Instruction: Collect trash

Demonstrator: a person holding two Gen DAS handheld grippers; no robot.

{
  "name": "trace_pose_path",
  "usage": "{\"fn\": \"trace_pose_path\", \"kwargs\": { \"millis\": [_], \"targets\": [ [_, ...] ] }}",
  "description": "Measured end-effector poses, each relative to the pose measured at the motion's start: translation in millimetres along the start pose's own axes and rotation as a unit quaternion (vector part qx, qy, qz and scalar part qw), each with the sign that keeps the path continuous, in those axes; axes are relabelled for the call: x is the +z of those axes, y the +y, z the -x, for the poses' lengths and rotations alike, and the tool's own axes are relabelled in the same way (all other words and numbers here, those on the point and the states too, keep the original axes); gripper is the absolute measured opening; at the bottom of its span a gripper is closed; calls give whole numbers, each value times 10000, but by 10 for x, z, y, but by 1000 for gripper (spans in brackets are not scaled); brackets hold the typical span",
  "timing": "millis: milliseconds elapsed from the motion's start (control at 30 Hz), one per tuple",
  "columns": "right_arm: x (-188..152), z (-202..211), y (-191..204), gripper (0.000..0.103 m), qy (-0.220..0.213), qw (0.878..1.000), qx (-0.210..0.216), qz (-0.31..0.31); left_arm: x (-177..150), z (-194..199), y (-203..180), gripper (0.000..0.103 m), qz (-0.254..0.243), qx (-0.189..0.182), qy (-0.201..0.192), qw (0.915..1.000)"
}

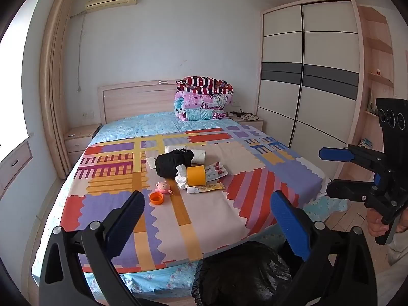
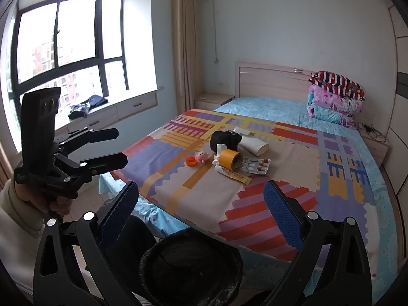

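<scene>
Both grippers are spread wide, nothing in them. The trash pile (image 1: pixel 193 176) sits mid-frame on the bed (image 1: pixel 229 216), straight ahead of the left gripper (image 1: pixel 207 219). The right gripper (image 2: pixel 201 211) sees it up-center too; can't tell which is nearer.

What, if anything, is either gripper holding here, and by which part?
Nothing is held. The left gripper and the right gripper both stand wide open with nothing between their jaws, short of the clutter on the bed.
</scene>
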State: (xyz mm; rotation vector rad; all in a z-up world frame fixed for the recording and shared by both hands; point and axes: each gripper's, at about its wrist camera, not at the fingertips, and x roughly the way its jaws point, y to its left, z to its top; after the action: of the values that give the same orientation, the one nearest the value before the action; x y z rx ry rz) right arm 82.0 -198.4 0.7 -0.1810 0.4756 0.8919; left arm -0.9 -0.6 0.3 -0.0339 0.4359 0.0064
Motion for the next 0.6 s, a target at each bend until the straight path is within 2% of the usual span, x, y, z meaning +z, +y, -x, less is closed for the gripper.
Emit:
{"fn": "trace_pose_path", "kwargs": {
  "millis": [600],
  "targets": [
    [23,33,12,99,-17,10000,-18,47,8,-15,37,95,51,15,19,10000]
  ]
}}
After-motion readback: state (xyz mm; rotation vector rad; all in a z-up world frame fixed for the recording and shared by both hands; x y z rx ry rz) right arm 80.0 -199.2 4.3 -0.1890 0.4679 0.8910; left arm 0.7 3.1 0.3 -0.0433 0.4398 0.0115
